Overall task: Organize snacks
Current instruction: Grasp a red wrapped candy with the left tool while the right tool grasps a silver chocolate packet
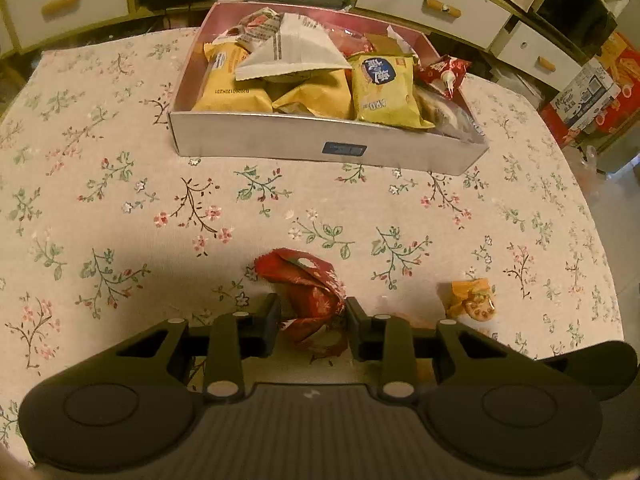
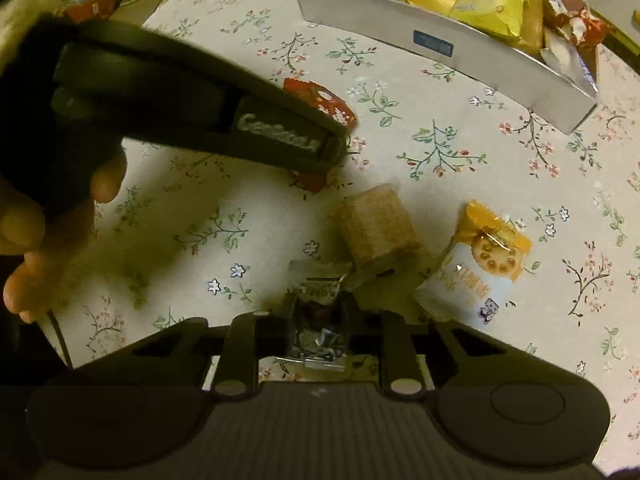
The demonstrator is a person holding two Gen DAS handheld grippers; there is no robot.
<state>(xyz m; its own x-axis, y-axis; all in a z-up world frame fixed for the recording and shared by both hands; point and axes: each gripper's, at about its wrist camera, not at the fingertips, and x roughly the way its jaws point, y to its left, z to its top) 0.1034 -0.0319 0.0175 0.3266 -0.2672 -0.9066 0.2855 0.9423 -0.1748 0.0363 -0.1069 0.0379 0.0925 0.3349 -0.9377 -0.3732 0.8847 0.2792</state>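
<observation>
My left gripper [image 1: 312,316] points down at the floral tablecloth [image 1: 120,200] and is shut on a crumpled red snack packet [image 1: 308,280]. The right wrist view shows that same gripper [image 2: 336,142] from the side, with the red packet [image 2: 320,100] sticking out beyond it. My right gripper [image 2: 320,320] is shut on a small silvery packet [image 2: 318,284] that fills the gap between its fingers. A brown cracker stack [image 2: 376,232] and an orange-and-white cracker packet [image 2: 476,268] lie just beyond it. The silver snack box [image 1: 320,140] stands farther back, packed with yellow bags [image 1: 384,88].
A person's fingers [image 2: 24,240] hold the left gripper's handle at the left edge. The orange cracker packet [image 1: 472,300] lies right of the left gripper. White drawers [image 1: 432,8] and cartons [image 1: 588,92] stand behind the table. The table edge curves away on the right.
</observation>
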